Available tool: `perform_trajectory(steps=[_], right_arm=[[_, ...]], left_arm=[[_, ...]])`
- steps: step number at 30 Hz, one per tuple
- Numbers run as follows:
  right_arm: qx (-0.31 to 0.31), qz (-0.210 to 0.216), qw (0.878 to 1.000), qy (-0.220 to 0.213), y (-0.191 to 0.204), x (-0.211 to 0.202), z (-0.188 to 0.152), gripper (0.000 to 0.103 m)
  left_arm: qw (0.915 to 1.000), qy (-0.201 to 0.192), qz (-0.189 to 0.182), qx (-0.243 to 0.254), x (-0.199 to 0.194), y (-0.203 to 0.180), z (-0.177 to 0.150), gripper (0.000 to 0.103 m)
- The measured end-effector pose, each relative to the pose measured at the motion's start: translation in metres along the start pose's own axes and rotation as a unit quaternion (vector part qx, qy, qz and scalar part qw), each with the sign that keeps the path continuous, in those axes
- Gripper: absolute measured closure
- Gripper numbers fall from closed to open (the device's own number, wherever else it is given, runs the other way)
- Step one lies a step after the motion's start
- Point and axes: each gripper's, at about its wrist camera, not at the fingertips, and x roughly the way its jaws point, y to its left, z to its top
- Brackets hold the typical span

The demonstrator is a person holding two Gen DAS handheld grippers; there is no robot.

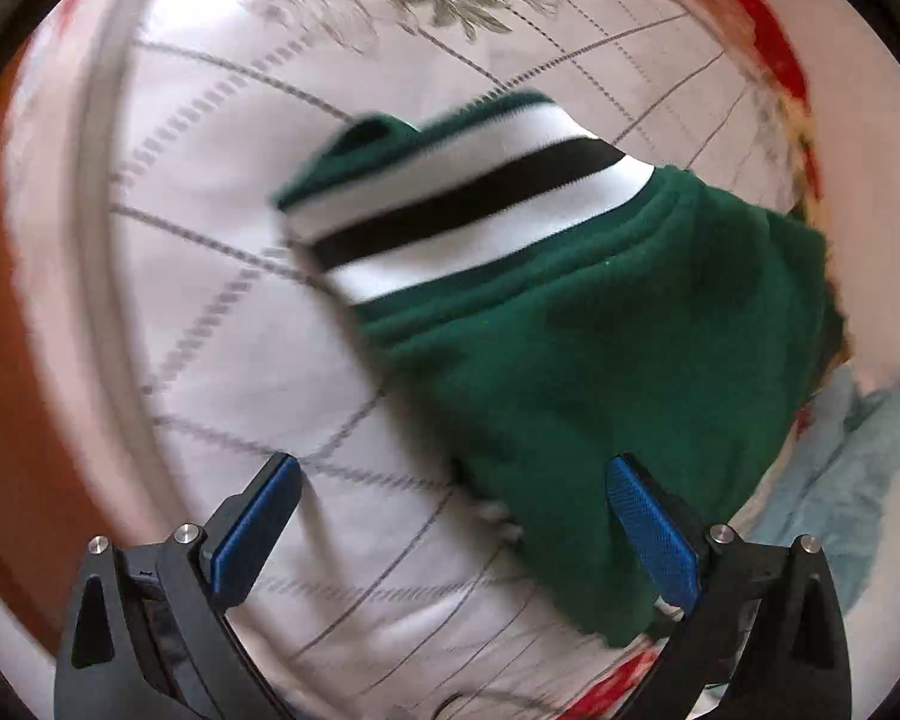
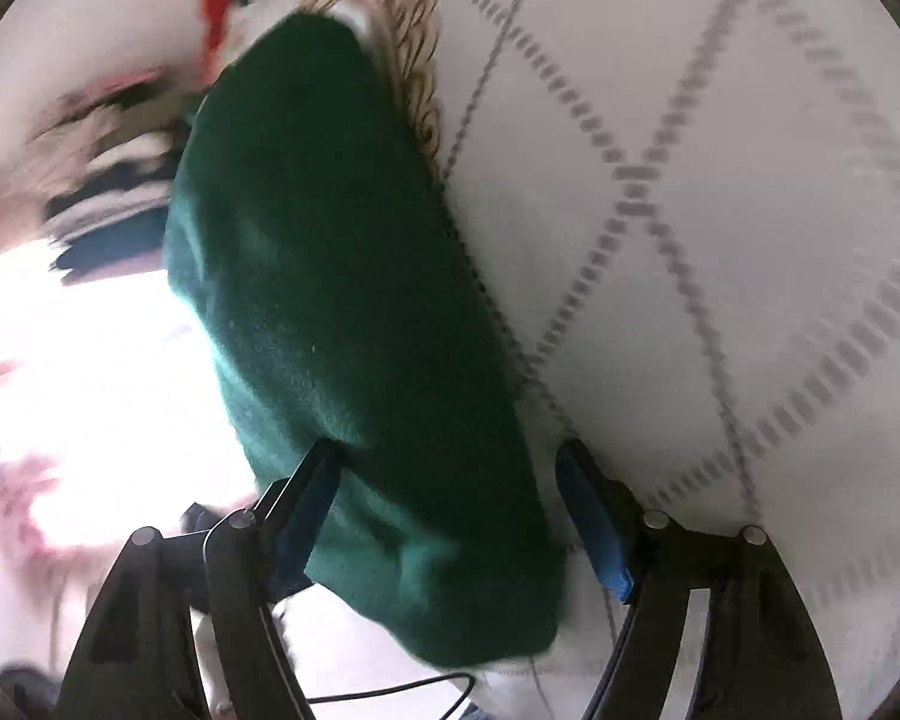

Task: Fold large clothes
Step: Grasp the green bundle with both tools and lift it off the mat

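On the white quilted bedspread (image 1: 210,330) lies the dark green fleece garment (image 1: 570,360), bunched for folding; my left gripper (image 1: 453,468) and right gripper (image 2: 447,450) gape wide, gripping nothing, straddling its edges.

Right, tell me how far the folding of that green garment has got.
Done: the green garment lies bunched in layers on the white quilted bedspread, its striped band on top. In hand: nothing gripped; the left gripper is open beside it, and the right gripper is open astride one end. Left: tidying and any further folds; the outline looks uneven.
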Motion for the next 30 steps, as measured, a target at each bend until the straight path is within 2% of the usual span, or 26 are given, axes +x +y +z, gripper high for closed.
perform_trajectory(steps=[2,4,9,12,15,16,17,18,19,21,24,26,29,30], right_arm=[[0.008,0.05,0.999,0.01,-0.004,0.007,0.01,0.024],[0.011,0.073,0.997,0.02,-0.003,0.016,0.015,0.024],[0.02,0.102,0.993,0.05,0.005,0.044,0.025,0.024],[0.031,0.108,0.992,0.052,0.01,0.052,0.029,0.026],[0.034,0.105,0.993,0.045,0.011,0.047,0.025,0.039],[0.035,0.107,0.993,0.043,0.011,0.043,0.022,0.044],[0.034,0.109,0.993,0.04,0.014,0.045,0.023,0.05],[0.033,0.114,0.992,0.035,0.014,0.044,0.022,0.051],[0.027,0.114,0.993,0.033,0.015,0.043,0.021,0.052],[0.025,0.105,0.994,0.029,0.018,0.044,0.026,0.047],[0.04,0.101,0.993,0.035,0.012,0.043,0.036,0.041],[0.048,0.1,0.993,0.037,0.008,0.043,0.041,0.036],[0.044,0.094,0.994,0.032,0.004,0.047,0.037,0.031],[0.041,0.09,0.995,0.029,0.005,0.048,0.037,0.03]], left_arm=[[0.9995,-0.025,0.005,0.019,0.006,-0.008,0.001,0.0],[0.9985,-0.039,0.004,0.039,0.007,-0.018,0.003,0.0],[0.9969,-0.028,-0.047,0.057,0.022,-0.047,0.012,0.0],[0.9961,-0.044,-0.043,0.063,0.036,-0.06,0.016,0.0],[0.9952,-0.067,-0.042,0.058,0.03,-0.057,0.025,0.002],[0.994,-0.083,-0.04,0.058,0.027,-0.061,0.029,0.004],[0.993,-0.095,-0.036,0.06,0.024,-0.062,0.03,0.014],[0.9913,-0.11,-0.031,0.065,0.021,-0.064,0.032,0.024],[0.9896,-0.122,-0.03,0.07,0.021,-0.067,0.036,0.028],[0.9879,-0.134,-0.028,0.074,0.02,-0.066,0.038,0.047],[0.9865,-0.139,-0.032,0.081,0.023,-0.069,0.042,0.052],[0.9863,-0.138,-0.037,0.082,0.025,-0.067,0.043,0.052],[0.9886,-0.122,-0.062,0.061,0.034,-0.062,0.051,0.036],[0.9883,-0.121,-0.071,0.06,0.036,-0.061,0.053,0.035]])
